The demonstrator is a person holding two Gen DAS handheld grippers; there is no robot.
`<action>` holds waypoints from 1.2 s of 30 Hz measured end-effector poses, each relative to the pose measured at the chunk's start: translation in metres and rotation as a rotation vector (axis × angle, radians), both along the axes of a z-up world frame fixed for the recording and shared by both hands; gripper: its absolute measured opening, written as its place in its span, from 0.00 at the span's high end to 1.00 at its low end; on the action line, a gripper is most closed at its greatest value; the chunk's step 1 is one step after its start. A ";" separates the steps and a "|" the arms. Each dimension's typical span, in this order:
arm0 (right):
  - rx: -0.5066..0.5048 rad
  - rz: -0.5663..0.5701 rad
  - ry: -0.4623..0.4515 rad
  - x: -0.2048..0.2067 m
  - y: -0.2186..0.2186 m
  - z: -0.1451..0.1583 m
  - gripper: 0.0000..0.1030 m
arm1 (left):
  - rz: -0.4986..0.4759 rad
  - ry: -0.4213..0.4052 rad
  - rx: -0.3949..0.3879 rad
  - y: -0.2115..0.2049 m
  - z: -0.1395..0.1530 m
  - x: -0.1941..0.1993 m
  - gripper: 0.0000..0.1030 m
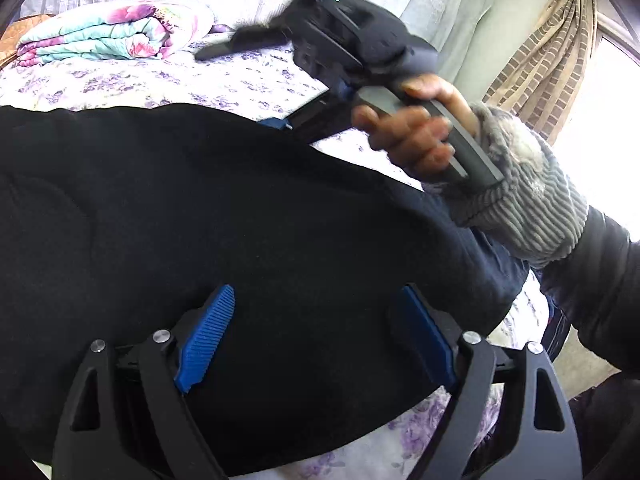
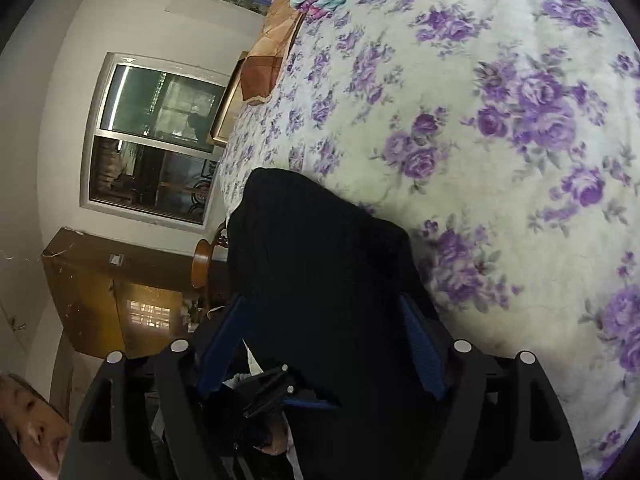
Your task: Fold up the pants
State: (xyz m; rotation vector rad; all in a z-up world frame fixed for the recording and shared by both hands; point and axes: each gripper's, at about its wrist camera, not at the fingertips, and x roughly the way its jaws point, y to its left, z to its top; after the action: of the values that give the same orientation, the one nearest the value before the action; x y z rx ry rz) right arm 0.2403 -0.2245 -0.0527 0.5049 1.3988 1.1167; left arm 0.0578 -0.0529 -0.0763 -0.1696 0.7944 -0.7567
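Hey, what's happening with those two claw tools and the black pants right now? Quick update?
Left gripper open over the black pants. Right gripper open too, nothing pinched. Pants lie flat on the flowered bedspread. Folded quilt far off, nothing in the way.

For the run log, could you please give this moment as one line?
task: fold pants | pants: on bed | left gripper: open over pants | right gripper: open, pants between pads

Black pants (image 1: 200, 200) and folded quilt (image 1: 108, 36) lie on floral bed (image 2: 500, 140).
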 end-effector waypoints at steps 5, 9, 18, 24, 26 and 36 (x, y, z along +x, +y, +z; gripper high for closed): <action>0.072 -0.056 0.047 0.020 0.021 -0.010 0.23 | -0.006 -0.001 0.005 -0.002 0.001 -0.003 0.18; 0.164 -0.222 0.050 0.043 0.005 -0.015 0.23 | -0.008 -0.001 0.006 -0.002 0.001 -0.002 0.18; -0.032 0.043 0.045 0.006 -0.008 -0.001 0.23 | -0.011 -0.001 0.004 -0.004 0.001 -0.004 0.17; -0.078 0.196 -0.060 -0.015 0.030 0.008 0.13 | -0.010 -0.002 0.014 -0.009 0.003 -0.003 0.16; -0.051 0.147 -0.071 -0.009 0.036 0.007 0.13 | -0.008 -0.003 0.018 -0.009 0.003 -0.004 0.16; 0.057 -0.117 0.032 0.025 -0.007 -0.011 0.13 | -0.008 -0.005 0.018 -0.010 0.003 -0.004 0.16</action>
State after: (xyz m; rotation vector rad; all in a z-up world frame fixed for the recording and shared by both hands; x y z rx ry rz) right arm 0.2650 -0.2314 -0.0636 0.6398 1.3506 1.0598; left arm 0.0540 -0.0625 -0.0734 -0.1483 0.7974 -0.7573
